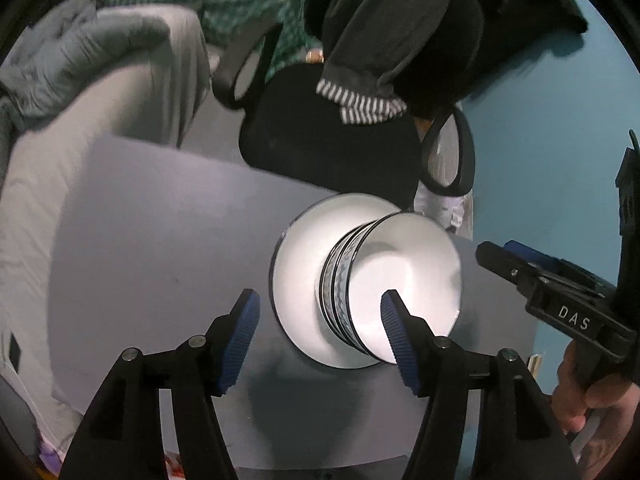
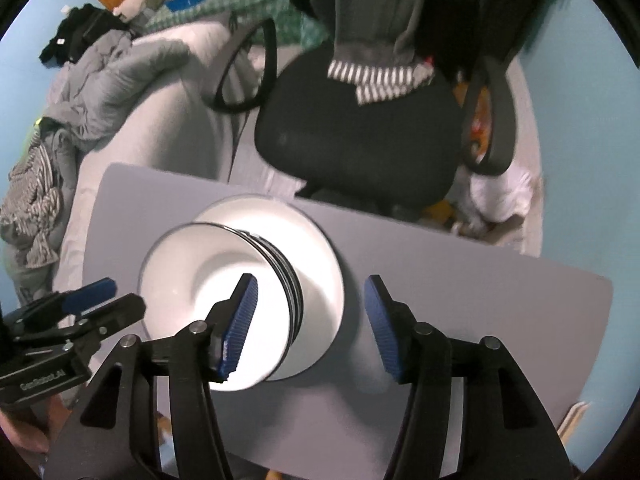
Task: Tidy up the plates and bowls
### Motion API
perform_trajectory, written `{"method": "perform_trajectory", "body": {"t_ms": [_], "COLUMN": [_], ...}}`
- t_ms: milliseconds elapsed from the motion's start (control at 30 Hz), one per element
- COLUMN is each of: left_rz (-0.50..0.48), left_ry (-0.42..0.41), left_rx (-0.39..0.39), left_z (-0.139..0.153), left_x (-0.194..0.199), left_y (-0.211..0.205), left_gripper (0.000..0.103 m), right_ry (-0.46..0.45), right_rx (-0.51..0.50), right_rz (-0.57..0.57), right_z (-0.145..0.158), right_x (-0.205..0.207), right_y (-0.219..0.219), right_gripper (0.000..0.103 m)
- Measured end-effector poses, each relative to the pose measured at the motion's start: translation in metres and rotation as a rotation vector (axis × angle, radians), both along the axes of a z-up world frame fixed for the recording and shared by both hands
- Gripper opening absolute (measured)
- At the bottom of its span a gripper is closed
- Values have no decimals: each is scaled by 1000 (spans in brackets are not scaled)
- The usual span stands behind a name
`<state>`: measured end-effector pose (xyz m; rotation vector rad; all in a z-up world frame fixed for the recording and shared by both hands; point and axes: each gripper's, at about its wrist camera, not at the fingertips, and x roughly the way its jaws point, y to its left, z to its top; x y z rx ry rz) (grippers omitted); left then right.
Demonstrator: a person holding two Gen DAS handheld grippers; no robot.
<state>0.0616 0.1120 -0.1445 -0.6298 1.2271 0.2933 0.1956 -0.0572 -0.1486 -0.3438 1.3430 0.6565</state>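
Observation:
A white bowl (image 1: 404, 280) with a dark patterned band stands on a white plate (image 1: 300, 264) on the grey table (image 1: 160, 220). My left gripper (image 1: 320, 344) is open and empty, hovering just above and in front of the stack, its right pad over the bowl's near rim. In the right wrist view the bowl (image 2: 192, 264) and plate (image 2: 320, 264) sit at centre left. My right gripper (image 2: 310, 328) is open and empty above them, its left pad over the bowl. Each gripper shows at the edge of the other view: right (image 1: 520, 268), left (image 2: 92, 300).
A black office chair (image 2: 360, 128) with grey and striped clothes draped on it stands behind the table's far edge. A bed with grey bedding (image 2: 120, 80) lies to the left. The table (image 2: 480, 280) has bare surface to the right of the plate.

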Motion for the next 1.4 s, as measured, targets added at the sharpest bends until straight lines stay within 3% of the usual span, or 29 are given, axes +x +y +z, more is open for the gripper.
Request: {"method": "perform_trajectory", "body": {"t_ms": [100, 200, 500, 767, 1100, 1400], "left_rz": [0, -3, -28, -47, -17, -28], "left_ry": [-45, -99, -188, -213, -274, -286], "left_rx": [42, 72, 157, 212, 212, 224], "left_z": [25, 53, 110, 142, 166, 174], "left_x": [-8, -16, -33, -45, -60, -67], "left_y": [-3, -6, -31, -51, -62, -71], "left_gripper": [65, 78, 79, 84, 87, 87], "right_ry": [-46, -85, -192, -257, -327, -319], "right_rx": [19, 47, 100, 127, 141, 160], "right_rz": [-8, -15, -12, -17, -40, -77], "right_z": [21, 43, 98, 132, 165, 170], "right_x": [-3, -7, -26, -42, -64, -75], "right_y": [-5, -13, -27, -38, -56, -68], "right_gripper": [56, 56, 57, 57, 58, 58]}}
